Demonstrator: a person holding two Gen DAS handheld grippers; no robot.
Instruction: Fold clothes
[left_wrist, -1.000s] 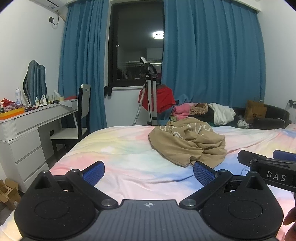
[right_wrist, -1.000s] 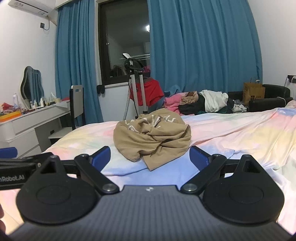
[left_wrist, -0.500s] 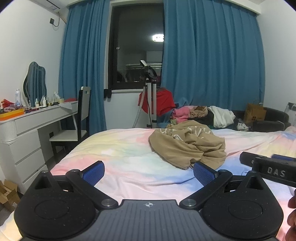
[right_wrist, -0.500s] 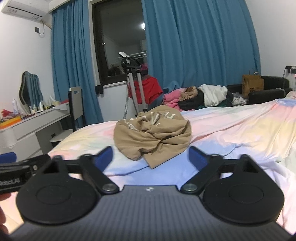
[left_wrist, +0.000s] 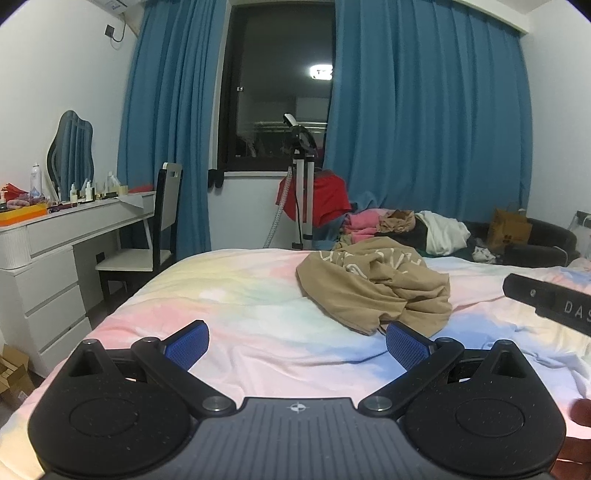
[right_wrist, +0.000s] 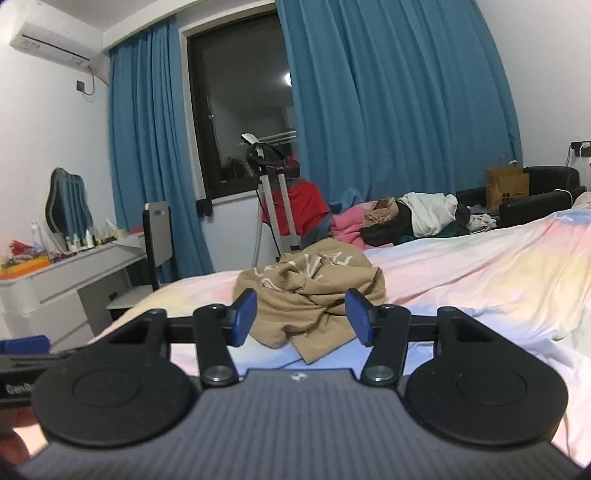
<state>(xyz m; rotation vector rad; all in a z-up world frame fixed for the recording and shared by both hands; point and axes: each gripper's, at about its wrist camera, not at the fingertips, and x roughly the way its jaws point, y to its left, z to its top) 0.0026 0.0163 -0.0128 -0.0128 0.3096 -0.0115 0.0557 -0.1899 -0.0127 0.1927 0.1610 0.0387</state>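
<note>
A crumpled tan garment with pale lettering (left_wrist: 373, 288) lies in a heap at mid-frame on the pastel rainbow bedsheet (left_wrist: 251, 306). The left gripper (left_wrist: 297, 341) hovers low before it, fingers spread wide, empty. The right gripper (right_wrist: 301, 319) has its blue pads (right_wrist: 243, 314) parted, framing the heap without touching.

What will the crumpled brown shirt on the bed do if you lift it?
The brown shirt would probably flop and droop, since it lies in soft twisted folds. It likely unrolls as it rises and seems light, barely denting the bed.
</note>
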